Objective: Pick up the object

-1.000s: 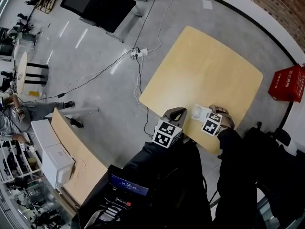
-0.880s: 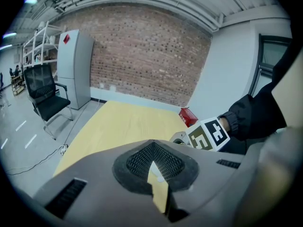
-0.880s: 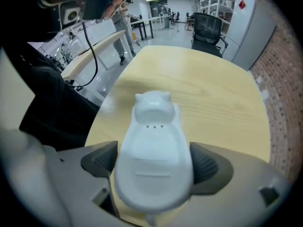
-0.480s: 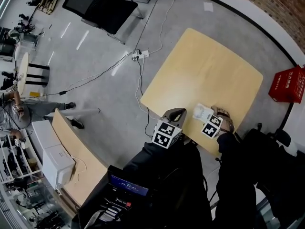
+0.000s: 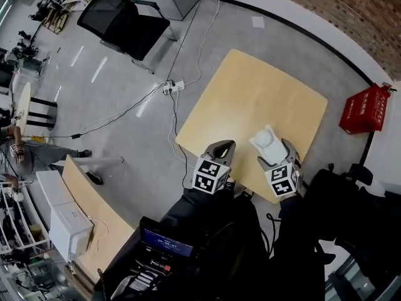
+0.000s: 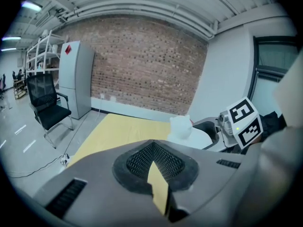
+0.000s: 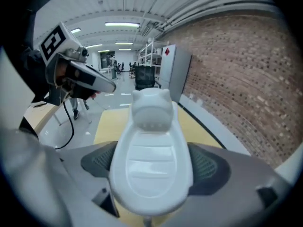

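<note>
as seen from the head, grips white object (image 5: 265,143) in right gripper (image 5: 274,153) over yellow table (image 5: 250,86), left gripper (image 5: 220,149) alongside; left gripper view: jaws pressed together; right gripper view: jaws clamped on white object's sides

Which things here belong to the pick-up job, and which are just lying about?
Job: white moulded object, clamped in the right hand-held gripper; yellow table.
Lying about: left hand-held gripper, shut and empty; black office chair; red box; power strip on the floor; grey cabinet.
</note>
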The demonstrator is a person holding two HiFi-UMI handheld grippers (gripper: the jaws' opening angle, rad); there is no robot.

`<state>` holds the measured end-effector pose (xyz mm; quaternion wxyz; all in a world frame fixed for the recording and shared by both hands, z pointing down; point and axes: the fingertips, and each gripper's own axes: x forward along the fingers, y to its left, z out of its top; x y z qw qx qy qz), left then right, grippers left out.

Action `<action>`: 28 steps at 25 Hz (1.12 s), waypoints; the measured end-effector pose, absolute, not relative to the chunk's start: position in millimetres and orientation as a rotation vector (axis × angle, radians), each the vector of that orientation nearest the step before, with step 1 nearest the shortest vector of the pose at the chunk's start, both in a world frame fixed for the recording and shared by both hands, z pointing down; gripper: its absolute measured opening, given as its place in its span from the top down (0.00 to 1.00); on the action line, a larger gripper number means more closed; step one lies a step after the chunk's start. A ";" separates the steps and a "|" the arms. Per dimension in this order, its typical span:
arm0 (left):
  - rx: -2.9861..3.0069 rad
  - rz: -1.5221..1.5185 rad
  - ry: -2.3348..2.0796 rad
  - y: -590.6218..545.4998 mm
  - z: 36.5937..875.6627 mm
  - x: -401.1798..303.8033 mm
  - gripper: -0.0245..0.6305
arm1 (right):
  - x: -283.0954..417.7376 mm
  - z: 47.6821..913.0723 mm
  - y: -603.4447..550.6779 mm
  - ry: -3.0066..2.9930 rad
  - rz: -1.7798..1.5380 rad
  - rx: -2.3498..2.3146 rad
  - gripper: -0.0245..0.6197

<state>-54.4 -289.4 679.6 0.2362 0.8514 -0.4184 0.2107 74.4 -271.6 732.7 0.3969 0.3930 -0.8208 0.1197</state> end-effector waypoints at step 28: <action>2.778 0.083 -1.223 -297.1 426.4 18.4 0.96 | 152.7 422.0 -238.0 -2.414 0.021 1.896 0.25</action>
